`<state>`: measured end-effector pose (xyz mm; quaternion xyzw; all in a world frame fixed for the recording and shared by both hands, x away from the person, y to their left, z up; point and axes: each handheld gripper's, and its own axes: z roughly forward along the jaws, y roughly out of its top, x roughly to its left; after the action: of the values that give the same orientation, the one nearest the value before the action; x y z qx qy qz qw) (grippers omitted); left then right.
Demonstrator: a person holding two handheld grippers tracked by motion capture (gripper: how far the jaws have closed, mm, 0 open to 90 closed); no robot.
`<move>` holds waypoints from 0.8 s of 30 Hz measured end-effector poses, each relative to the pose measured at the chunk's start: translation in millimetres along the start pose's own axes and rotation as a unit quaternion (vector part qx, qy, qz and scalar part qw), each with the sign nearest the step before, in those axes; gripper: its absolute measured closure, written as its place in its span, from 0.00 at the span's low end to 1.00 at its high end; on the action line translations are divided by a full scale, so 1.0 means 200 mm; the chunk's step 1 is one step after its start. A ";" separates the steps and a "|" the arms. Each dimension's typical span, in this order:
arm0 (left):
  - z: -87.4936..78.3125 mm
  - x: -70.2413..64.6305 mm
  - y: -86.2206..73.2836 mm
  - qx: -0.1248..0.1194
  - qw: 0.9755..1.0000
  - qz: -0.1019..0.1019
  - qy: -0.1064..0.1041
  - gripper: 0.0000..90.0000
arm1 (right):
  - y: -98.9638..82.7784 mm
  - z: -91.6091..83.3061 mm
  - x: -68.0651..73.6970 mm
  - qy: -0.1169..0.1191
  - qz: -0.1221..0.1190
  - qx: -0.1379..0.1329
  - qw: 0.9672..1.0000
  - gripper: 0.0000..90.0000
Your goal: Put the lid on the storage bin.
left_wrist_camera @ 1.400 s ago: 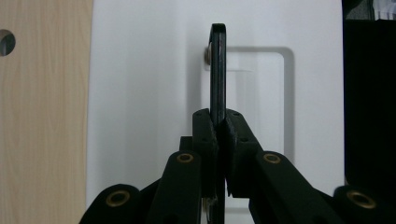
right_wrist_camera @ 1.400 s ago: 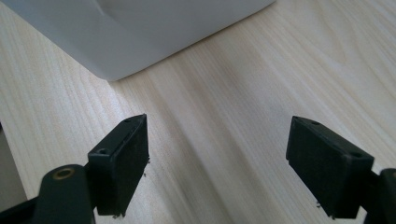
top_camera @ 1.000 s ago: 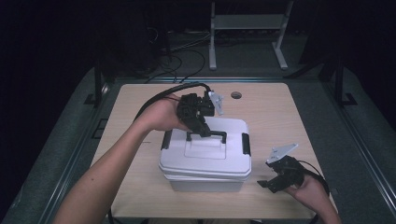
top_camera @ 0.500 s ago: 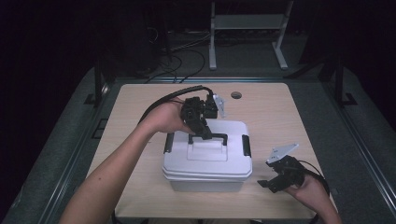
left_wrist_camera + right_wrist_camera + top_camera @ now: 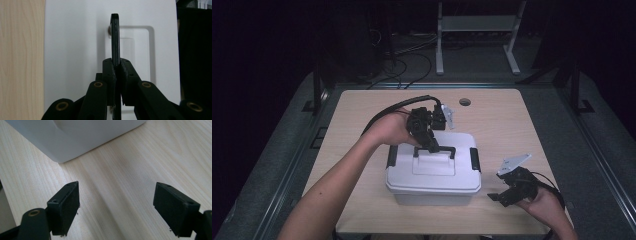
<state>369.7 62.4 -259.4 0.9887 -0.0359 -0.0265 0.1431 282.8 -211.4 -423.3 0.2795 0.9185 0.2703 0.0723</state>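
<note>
Box sits slightly farther toward the person's edge of the table than a second ago; the left hand has shifted little with it. Right gripper unchanged, resting low at the near right corner.

Left gripper: jaws pinched on the black handle, raised upright on the white lid; in the left gripper view the handle stands edge-on between the pads.

Right gripper jaws spread wide, nothing between them, bare wood below; box corner just beyond.

Room: box is mid-table, near the front edge. Broad open wood behind it and to both sides. A round hole near the far edge. Right gripper close to the table's front-right edge.
</note>
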 end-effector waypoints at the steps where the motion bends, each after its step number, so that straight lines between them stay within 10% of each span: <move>1: 0.00 0.00 0.00 -0.002 1.000 -0.003 0.000 0.92 | 0.00 0.00 0.00 0.000 0.000 0.000 1.000 0.23; 24: -0.16 -0.02 -0.23 -0.027 0.998 -0.035 0.033 0.70 | 0.01 0.02 0.00 0.002 0.001 0.004 1.000 0.23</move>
<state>370.7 116.0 -241.8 0.9855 0.0038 0.0004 0.1697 284.4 -209.0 -425.2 0.2802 0.9193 0.2673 0.0696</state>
